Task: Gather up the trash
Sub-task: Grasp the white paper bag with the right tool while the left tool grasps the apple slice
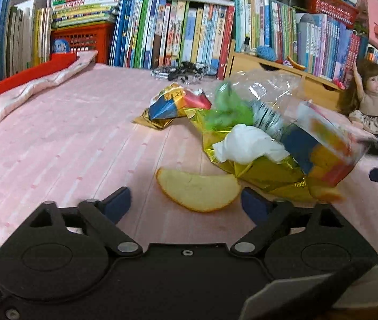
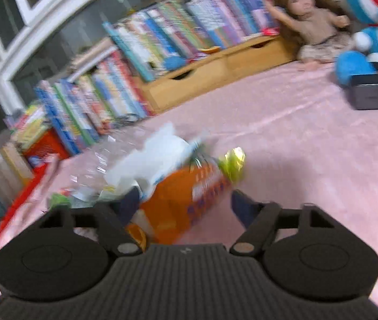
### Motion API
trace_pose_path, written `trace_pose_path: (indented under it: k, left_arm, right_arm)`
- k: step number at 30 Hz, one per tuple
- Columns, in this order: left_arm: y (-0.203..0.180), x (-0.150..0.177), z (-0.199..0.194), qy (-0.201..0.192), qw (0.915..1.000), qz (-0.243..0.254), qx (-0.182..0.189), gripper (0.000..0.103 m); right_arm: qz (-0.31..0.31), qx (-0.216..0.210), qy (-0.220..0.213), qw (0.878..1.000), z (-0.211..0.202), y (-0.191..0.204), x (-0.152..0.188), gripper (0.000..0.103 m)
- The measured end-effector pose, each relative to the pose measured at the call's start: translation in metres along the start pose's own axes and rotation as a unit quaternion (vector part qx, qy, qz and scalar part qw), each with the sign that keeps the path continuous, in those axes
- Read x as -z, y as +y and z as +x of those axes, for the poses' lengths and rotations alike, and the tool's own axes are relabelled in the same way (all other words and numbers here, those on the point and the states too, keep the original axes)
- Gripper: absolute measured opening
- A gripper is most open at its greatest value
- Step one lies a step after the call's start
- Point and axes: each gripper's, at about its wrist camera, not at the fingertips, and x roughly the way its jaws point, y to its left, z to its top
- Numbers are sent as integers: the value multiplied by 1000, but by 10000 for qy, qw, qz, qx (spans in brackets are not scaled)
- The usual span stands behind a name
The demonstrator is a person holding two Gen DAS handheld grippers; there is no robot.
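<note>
Behind pink cloth [image 1: 55,138], shelved books [image 1: 189,32]

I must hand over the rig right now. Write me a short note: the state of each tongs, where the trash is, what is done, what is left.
Left tongs: open, empty, fruit peel lying on the pink cloth between its fingers, not gripped.
Right tongs: open around the orange packet; pads not clearly pressing it.
Trash: clear plastic bag lies on the cloth with a white tissue, gold foil and wrappers; a coloured wrapper lies behind it.
Done: some trash seems already bagged.
Left: peel, loose wrappers, orange packet.
</note>
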Motion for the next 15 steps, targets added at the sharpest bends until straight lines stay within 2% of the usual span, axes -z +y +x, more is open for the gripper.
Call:
trace_pose_path:
  k: [2,4,9,12,15]
  left_arm:
    - [0,0,1,-29,10000,33,52,81]
    - [-1,-2,3,-17,9999,74,108,76]
    - [-6,-2,1,-71,9998,121,142,65]
    - [-7,0,-2,-126,9997,143,123,63]
    - [-7,0,-5,-163,9997,116,123,60]
  right_arm:
    - [-2,155,22,9999,-1,-10,4,57]
    - [5,291,18,9996,-2,-21,3,56]
    - [-86,1045,-238,9942,-11,-39,-1,52]
    - [-111,1420,-403,9890,-15,-48,-3,51]
    - [-56,1534,-528,9867,-18,-58,-6,51]
